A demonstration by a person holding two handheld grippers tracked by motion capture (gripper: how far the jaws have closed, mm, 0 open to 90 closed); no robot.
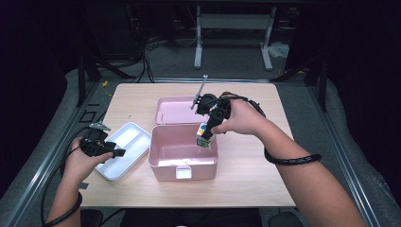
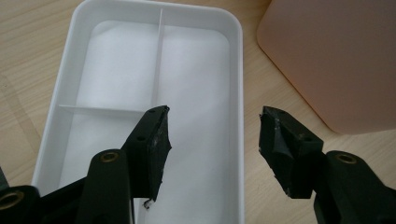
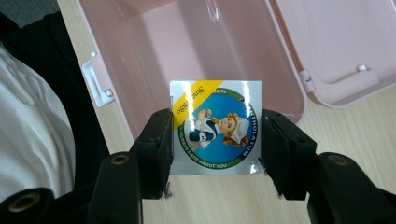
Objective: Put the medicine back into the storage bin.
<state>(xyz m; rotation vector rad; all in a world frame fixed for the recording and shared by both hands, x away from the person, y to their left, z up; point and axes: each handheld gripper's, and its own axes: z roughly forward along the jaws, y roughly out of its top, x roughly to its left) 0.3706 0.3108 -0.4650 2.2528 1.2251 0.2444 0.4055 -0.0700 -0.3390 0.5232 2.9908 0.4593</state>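
While the right gripper (image 3: 215, 140) clamps a small carton (image 3: 215, 127) squarely between both pads, its printed face, a cartoon figure in a blue and green ring, turns toward the gripper's own camera. In the high view this gripper (image 1: 206, 134) hangs over the right wall of the pink box (image 1: 183, 161), the carton (image 1: 204, 136) just above the rim, at about 3 o'clock of the cavity. The cavity appears bare. Its hinged lid (image 1: 172, 111) lies flat open on the table (image 1: 246, 175) at 12 o'clock of the box. At 9 o'clock of the box sits a white divided tray (image 2: 56, 135), its compartments bare. The left gripper (image 2: 215, 135) hovers over that tray, jaws spread wide with nothing between them. Judgement: the box is opened and the carton picked up; lowering it inside, releasing it and closing the lid remain.
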